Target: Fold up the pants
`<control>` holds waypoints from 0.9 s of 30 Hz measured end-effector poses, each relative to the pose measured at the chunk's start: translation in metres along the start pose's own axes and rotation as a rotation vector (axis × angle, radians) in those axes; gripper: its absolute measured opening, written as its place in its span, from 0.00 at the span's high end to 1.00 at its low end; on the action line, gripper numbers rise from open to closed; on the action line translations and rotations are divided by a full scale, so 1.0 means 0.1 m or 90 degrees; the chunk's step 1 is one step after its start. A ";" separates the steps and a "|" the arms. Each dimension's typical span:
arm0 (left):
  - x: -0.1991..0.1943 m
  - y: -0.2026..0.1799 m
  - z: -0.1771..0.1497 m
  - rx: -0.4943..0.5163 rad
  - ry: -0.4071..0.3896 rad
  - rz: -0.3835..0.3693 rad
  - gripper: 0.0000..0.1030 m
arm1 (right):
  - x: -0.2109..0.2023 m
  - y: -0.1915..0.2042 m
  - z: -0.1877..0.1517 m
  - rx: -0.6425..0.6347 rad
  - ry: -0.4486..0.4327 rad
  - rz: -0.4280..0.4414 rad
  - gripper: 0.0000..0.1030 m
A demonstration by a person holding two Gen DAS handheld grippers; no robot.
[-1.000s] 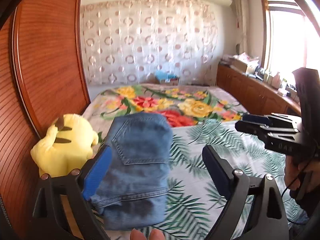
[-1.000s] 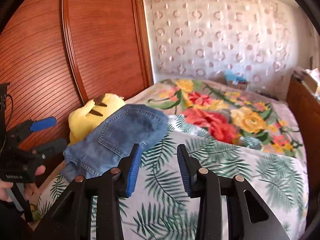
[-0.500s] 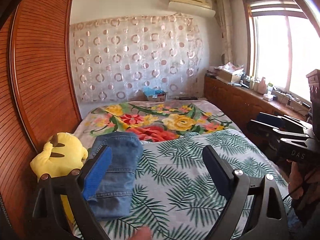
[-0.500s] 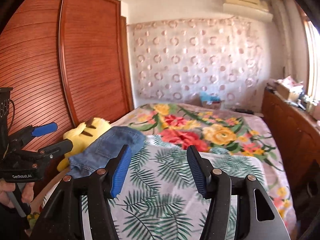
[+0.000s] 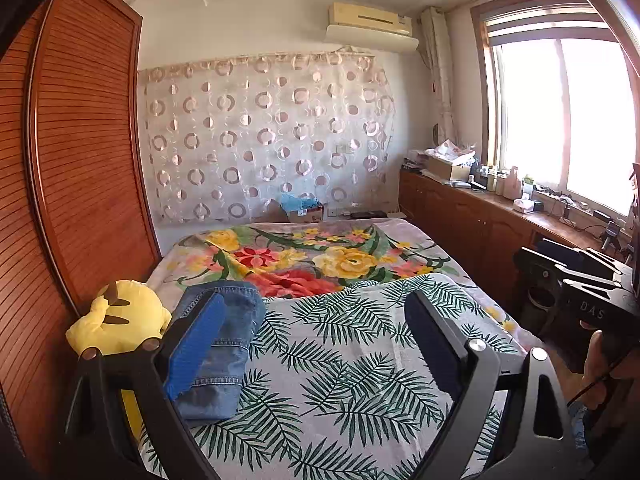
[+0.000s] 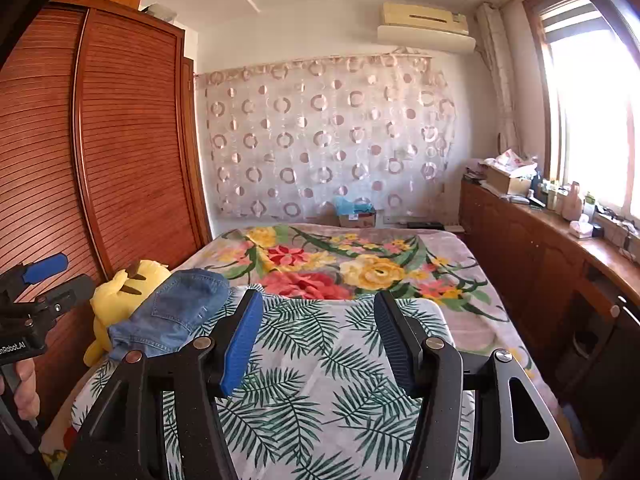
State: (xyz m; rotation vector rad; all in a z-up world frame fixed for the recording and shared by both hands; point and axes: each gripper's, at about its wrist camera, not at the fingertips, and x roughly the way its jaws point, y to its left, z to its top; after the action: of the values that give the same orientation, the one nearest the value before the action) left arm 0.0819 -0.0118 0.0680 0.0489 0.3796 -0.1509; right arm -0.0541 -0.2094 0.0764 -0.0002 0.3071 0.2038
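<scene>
The blue jeans (image 5: 236, 320) lie folded into a compact stack on the left side of the bed (image 5: 340, 360), beside a yellow plush toy (image 5: 120, 312). My left gripper (image 5: 314, 304) is open wide and held back from the stack, with nothing between its fingers. In the right wrist view the jeans (image 6: 180, 312) sit to the left of my right gripper (image 6: 317, 298), which is open and empty above the leaf-print sheet. Each gripper shows in the other's view: the left gripper (image 6: 60, 276) at the left edge and the right gripper (image 5: 532, 250) at the right edge, each in a hand.
A slatted wooden wardrobe (image 5: 80, 160) runs along the bed's left side. A low wooden cabinet (image 5: 460, 216) with bottles and boxes stands on the right under the window. A floral blanket (image 5: 320, 256) covers the far half of the bed, with a cardboard box (image 5: 304, 210) behind it.
Both grippers have drawn back and risen away from the jeans, which now look smaller and farther off. The right gripper's jaws have spread wider. The jeans stay folded on the bed.
</scene>
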 end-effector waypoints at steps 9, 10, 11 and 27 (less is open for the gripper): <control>-0.02 -0.02 -0.03 -0.001 0.009 0.010 0.11 | 0.02 0.23 -0.04 0.003 -0.007 -0.008 0.37; -0.02 -0.02 -0.03 -0.002 0.010 0.009 0.11 | 0.03 0.22 -0.04 0.004 -0.008 -0.009 0.37; -0.01 -0.01 -0.04 -0.003 0.011 0.009 0.11 | 0.02 0.20 -0.05 0.004 -0.008 -0.010 0.37; 0.00 -0.01 -0.06 -0.005 0.017 0.009 0.11 | 0.02 0.07 -0.14 0.001 -0.007 -0.011 0.37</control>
State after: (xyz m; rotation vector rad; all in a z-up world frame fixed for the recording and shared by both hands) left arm 0.0793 -0.0125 0.0623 0.0465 0.4066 -0.1346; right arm -0.0580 -0.2022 0.0626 -0.0007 0.2964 0.1859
